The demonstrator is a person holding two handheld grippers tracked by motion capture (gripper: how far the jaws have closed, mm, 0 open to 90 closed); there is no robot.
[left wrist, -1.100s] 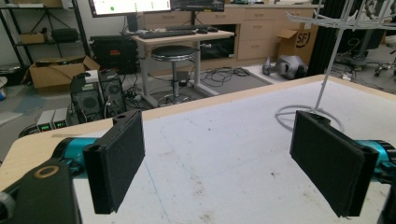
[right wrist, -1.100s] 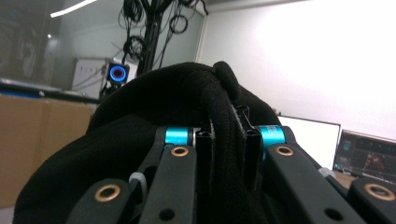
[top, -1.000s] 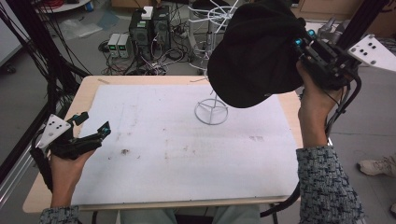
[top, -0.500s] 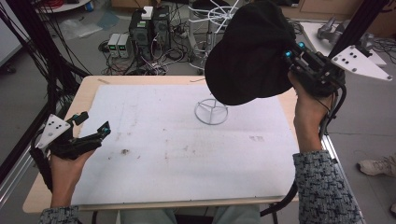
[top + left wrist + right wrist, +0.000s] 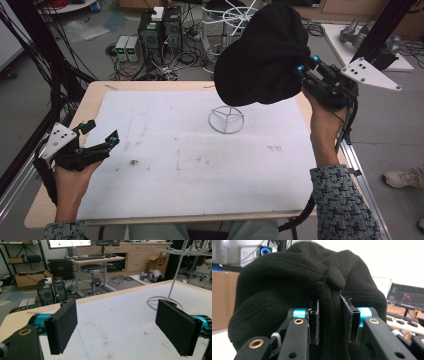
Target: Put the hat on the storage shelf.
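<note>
At far left of the high view, left gripper (image 5: 97, 142) low over the white mat (image 5: 190, 165), jaws wide apart around nothing; wire stand (image 5: 165, 300) just past them in its own view. Mid-table, the stand's ring base. At right, right gripper (image 5: 306, 75) raised, clamped on a fold of black cap (image 5: 262, 55); top button (image 5: 334, 277) plain in the right gripper view.
</note>
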